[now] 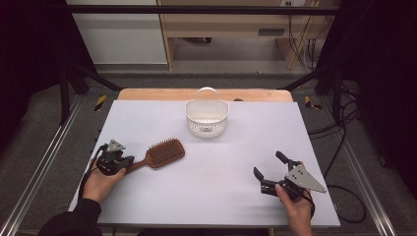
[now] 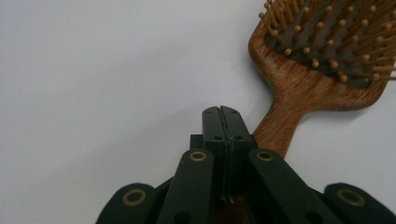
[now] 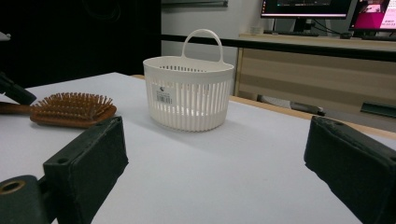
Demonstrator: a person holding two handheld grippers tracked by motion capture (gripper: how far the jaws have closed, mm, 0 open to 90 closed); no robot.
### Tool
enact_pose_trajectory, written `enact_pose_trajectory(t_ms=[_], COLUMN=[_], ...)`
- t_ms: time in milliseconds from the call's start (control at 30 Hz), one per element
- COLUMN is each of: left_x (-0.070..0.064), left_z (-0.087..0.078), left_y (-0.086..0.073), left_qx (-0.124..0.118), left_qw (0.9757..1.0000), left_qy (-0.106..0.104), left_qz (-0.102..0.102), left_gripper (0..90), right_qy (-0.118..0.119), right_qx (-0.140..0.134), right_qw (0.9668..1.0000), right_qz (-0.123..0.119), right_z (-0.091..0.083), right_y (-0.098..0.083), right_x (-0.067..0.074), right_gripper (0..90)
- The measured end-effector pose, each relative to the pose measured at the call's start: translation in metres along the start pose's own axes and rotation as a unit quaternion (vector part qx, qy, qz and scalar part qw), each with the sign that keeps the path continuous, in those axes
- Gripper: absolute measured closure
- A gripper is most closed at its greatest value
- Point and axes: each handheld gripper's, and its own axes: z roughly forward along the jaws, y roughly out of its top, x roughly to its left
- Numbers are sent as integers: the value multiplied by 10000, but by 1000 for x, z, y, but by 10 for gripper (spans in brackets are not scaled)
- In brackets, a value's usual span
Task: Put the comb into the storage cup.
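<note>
One brown wooden paddle hairbrush (image 1: pixel 161 154) w/ wooden pins, lying pins-up on light grey tabletop (image 1: pixel 216 167), head pointing away from left tool (image 1: pixel 129 161), handle running back under it. In left tool view, hairbrush (image 2: pixel 322 60) head just ahead & to right of tool tips (image 2: pixel 222 114); jaws clenched flat together, nothing visible between pads, handle passing beside & beneath them. Cannot tell whether touching handle.

One white slotted plastic basket (image 1: pixel 207 118) w/ single arched carry handle, upright, well beyond both tools, nearer far tabletop edge. In right tool view, basket (image 3: pixel 188 91) straight ahead, one small label on its front wall; hairbrush (image 3: pixel 72 109) off to left of it, apart.

Right tool (image 1: pixel 269 171) released, jaws spread wide, nothing between; resting low near front right of tabletop, well apart from hairbrush & basket. Grey three-cornered plate on top.

Count: 1 hairbrush, 1 basket, 2 tools.
</note>
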Motion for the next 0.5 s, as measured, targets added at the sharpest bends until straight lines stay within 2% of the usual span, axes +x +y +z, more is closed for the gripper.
enact_pose_trajectory(t_ms=[200,500], left_x=[0,-13], left_z=[-4,-8], left_y=[-4,-6], left_qx=[83,270], left_qw=[10000,9991], left_qy=[-53,-233], left_qz=[17,209], left_gripper=[899,899], right_qy=[19,14], right_qx=[-1,-6], right_qw=[10000,10000], right_qz=[17,74], right_z=[0,-1], right_y=[0,-1], right_x=[0,-1], right_gripper=[57,57])
